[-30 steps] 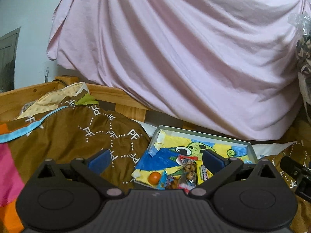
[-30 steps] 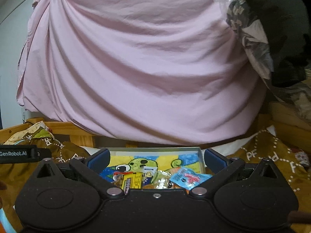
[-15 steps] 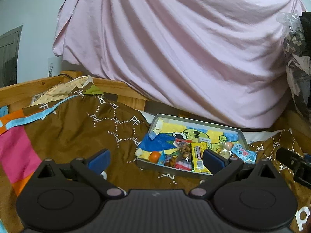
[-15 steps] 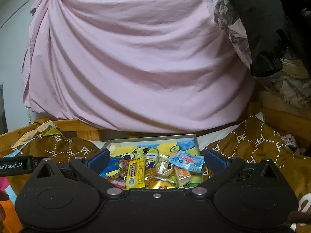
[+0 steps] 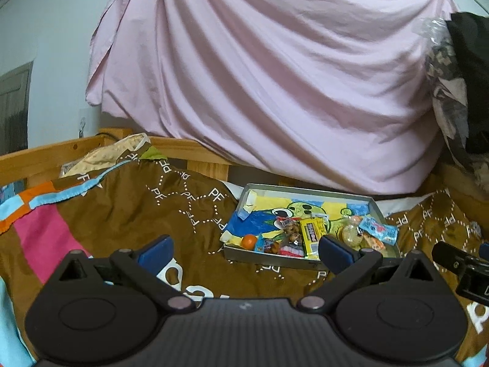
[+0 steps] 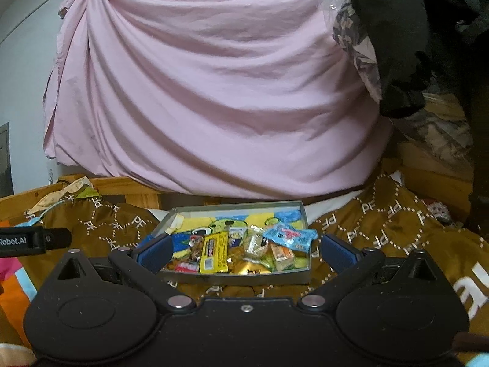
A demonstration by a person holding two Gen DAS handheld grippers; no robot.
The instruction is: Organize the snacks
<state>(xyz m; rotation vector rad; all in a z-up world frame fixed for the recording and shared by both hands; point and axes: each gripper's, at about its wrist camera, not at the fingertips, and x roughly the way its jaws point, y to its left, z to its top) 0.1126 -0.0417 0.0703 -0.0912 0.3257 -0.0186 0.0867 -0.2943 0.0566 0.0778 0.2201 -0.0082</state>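
Observation:
A grey metal tray [image 5: 275, 260] [image 6: 238, 278] with a cartoon lining sits on a brown blanket. It holds several snacks: a yellow bar [image 5: 311, 234] [image 6: 214, 252], a light blue packet [image 5: 379, 229] [image 6: 290, 235], an orange ball [image 5: 249, 241], gold wrapped sweets [image 6: 249, 267]. My left gripper [image 5: 244, 252] is open and empty, held back from the tray's near left. My right gripper [image 6: 244, 252] is open and empty, just in front of the tray's near edge.
The brown patterned blanket [image 5: 137, 214] covers the bed, with a pink and orange patch [image 5: 39, 238] at left. A pink sheet [image 5: 275, 91] hangs behind. A wooden bed frame [image 5: 45, 156] runs along the back. Dark clothes [image 6: 412, 46] hang at right.
Both grippers have pulled back and risen, so the tray shows fuller and farther ahead. Both stay open and empty.

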